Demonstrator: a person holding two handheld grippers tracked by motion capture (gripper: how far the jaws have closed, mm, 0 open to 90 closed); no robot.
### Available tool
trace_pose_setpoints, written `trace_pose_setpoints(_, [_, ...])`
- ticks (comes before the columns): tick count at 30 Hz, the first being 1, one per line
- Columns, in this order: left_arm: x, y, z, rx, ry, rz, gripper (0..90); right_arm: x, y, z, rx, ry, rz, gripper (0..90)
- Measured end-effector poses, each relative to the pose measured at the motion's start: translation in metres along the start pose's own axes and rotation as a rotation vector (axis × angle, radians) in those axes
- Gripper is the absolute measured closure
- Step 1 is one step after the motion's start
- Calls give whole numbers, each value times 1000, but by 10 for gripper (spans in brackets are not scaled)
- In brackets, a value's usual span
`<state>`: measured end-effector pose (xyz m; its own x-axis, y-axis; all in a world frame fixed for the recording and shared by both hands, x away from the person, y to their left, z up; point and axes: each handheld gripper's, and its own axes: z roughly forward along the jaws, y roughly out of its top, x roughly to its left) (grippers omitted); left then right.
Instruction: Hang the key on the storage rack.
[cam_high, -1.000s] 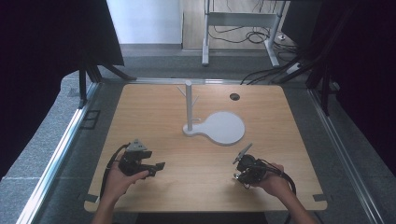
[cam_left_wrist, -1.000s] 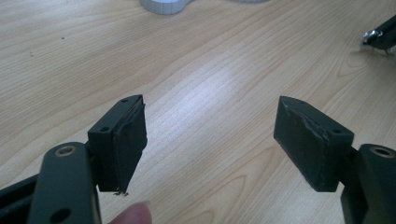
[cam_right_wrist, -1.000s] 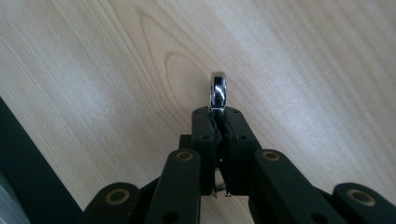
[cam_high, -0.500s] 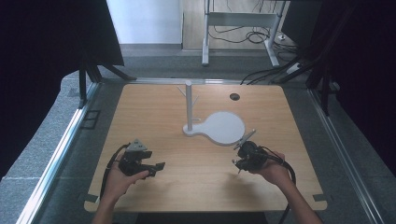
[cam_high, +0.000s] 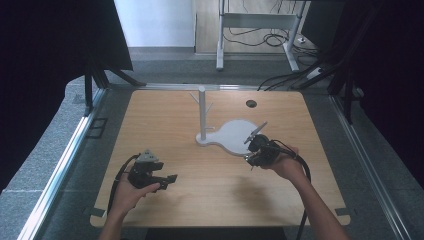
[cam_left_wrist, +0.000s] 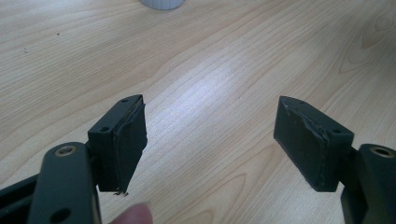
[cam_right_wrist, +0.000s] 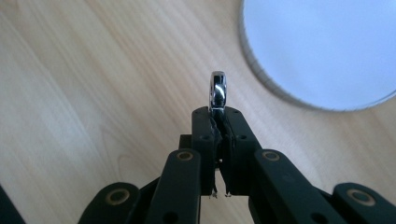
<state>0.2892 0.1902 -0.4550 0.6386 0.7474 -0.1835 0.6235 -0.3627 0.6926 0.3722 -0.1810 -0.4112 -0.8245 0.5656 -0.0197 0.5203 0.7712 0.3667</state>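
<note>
Moved: right gripper (cam_high: 256, 150) is reaching farther forward than before, now at the stand (cam_high: 231, 136) edge
Right: jaws pinching a shiny ring (cam_right_wrist: 217, 91); ring standing edge-on beside the white base
Left: left gripper (cam_left_wrist: 210, 140) is sitting spread, empty, over the table (cam_high: 165, 120)

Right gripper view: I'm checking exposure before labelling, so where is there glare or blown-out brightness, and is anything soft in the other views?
Right gripper view: the white base is washed out, and the metal ring shows a bright highlight. Left gripper view: a pale sheen on the table. High view: soft overall, with dark surroundings.
</note>
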Motion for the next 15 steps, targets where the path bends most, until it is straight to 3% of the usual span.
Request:
trace_pose_setpoints(9, [0,0,1,1,-6,0,261,-11,30,2,-1,-5,6,845])
trace_pose_setpoints(15, [-2,1,3,10,-15,7,261,-21,47,4,-6,-8,36,845])
